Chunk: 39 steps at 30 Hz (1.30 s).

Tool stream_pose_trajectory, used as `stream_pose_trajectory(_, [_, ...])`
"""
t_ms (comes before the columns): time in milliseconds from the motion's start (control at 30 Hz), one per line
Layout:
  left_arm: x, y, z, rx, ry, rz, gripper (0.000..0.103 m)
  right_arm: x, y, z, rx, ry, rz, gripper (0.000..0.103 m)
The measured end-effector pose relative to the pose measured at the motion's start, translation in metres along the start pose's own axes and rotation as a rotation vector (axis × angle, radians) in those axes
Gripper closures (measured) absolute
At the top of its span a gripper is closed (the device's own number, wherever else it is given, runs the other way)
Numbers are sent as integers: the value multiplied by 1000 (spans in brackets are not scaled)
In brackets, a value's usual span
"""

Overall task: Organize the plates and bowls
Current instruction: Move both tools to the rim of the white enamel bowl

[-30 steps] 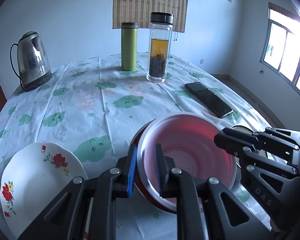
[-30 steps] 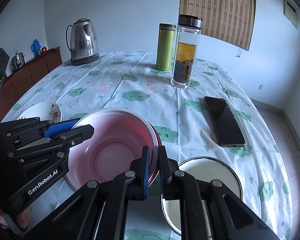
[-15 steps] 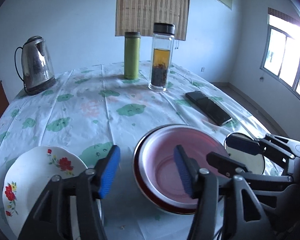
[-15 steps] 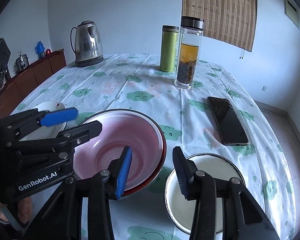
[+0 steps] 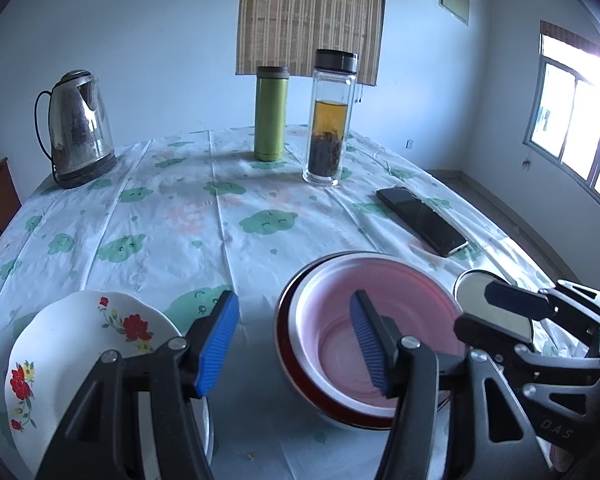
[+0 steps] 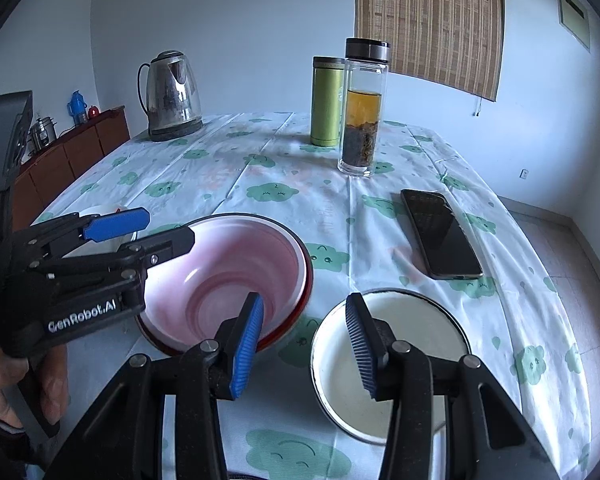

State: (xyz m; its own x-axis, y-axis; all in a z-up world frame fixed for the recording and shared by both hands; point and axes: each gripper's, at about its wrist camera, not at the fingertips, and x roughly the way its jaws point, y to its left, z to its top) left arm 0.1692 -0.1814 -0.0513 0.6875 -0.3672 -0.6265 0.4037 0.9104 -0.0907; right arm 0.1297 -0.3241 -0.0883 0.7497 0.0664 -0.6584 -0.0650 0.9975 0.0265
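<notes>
On the table, a bowl is nested in a second bowl at the near middle, with a plate set to its left and a dish to its right. Behind the dish a phone is laid flat. At the far side a flask and a bottle are stood side by side, flask to the left, and a kettle is placed well left of them.
</notes>
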Motion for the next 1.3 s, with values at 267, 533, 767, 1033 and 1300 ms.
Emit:
stream_pose_trajectory(267, [-12,-13,-1,28,-48,-24,45,-32,-19,-16,32,-34,-18,57])
stream_pose_trajectory(533, [-23,-46,-6,118,-55,-86,46,-49,-52,-40,93,-34,-62,56])
stream_pose_trajectory(767, [-26,-68,-3,176,-29,-95,46,-40,-89,-59,208,20,-87,56])
stream_pose_trajectory(1033, [-21,-91,5,202,9,-100,51,-30,-98,-51,271,20,-66,56])
stream_pose_trajectory(1300, [-13,-110,1,231,27,-116,52,-13,-91,-46,258,58,-45,82])
